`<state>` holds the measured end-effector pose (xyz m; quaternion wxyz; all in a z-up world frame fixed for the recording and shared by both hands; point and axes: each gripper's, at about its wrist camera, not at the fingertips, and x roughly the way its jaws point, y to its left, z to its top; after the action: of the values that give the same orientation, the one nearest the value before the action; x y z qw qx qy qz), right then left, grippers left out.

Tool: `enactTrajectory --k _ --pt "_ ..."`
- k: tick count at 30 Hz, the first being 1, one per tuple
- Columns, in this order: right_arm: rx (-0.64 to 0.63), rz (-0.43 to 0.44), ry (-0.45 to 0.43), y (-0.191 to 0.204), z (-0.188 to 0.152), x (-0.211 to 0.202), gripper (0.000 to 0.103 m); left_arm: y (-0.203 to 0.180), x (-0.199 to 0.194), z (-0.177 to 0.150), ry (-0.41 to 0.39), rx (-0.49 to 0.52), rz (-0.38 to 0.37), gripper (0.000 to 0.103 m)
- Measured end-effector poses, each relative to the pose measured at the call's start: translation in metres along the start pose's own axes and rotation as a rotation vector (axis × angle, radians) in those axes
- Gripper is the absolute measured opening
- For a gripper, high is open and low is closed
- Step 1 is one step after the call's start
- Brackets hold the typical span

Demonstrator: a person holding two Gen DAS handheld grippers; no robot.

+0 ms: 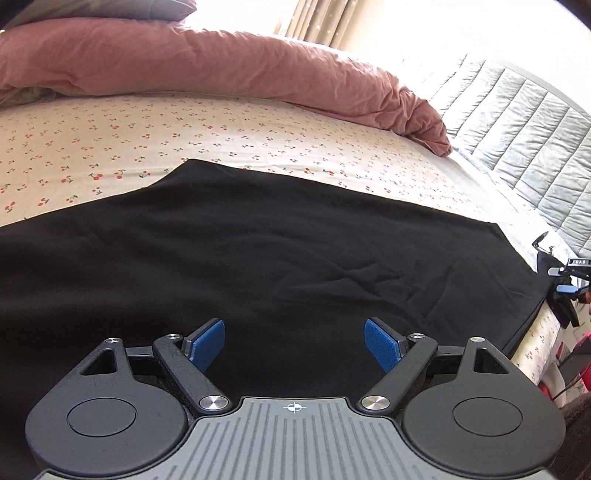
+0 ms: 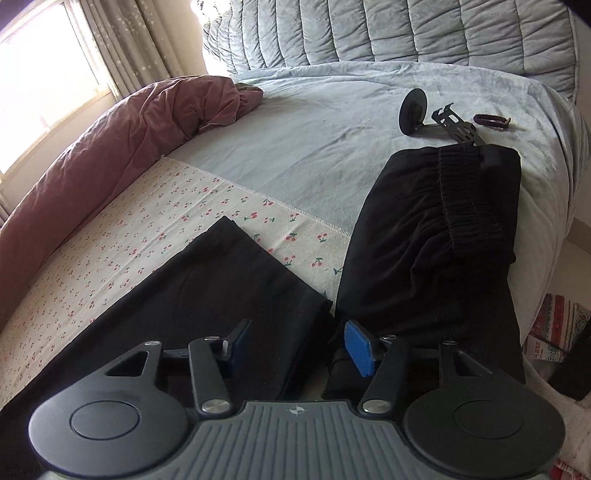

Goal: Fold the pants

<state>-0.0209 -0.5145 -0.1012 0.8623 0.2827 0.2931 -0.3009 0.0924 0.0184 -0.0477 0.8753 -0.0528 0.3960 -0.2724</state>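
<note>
Black pants (image 1: 258, 266) lie flat on the cherry-print sheet (image 1: 184, 129), filling the middle of the left wrist view. My left gripper (image 1: 294, 345) is open just above the cloth, holding nothing. In the right wrist view the same flat pants' end (image 2: 236, 288) lies at lower left. A second pair of black pants (image 2: 436, 236), folded with its ribbed waistband (image 2: 469, 199) on top, lies to the right. My right gripper (image 2: 299, 345) is open over the gap between the two, holding nothing. It also shows at the left wrist view's right edge (image 1: 569, 284).
A rolled pink duvet (image 1: 221, 70) runs along the far side of the bed. A grey quilted headboard (image 2: 406, 33) and pale blue blanket (image 2: 314, 140) lie beyond. A black disc stand (image 2: 413, 110), metal bracket (image 2: 456, 125) and brown band (image 2: 491, 120) rest on the blanket. Curtains (image 2: 122, 44) hang at the window.
</note>
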Motion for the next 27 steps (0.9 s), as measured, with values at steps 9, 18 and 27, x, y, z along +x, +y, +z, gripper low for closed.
enactTrajectory --k 9,18,27 --pt "0.095 0.11 0.064 0.001 -0.015 -0.005 0.049 -0.005 0.002 -0.005 0.019 -0.021 0.015 0.085" --pt "0.051 -0.034 0.024 0.021 -0.027 0.026 0.048 -0.006 0.004 -0.007 0.028 -0.013 0.03 0.085" --pt "-0.21 -0.094 -0.122 0.065 -0.037 0.006 0.006 -0.001 0.003 -0.007 -0.001 -0.048 0.038 0.085"
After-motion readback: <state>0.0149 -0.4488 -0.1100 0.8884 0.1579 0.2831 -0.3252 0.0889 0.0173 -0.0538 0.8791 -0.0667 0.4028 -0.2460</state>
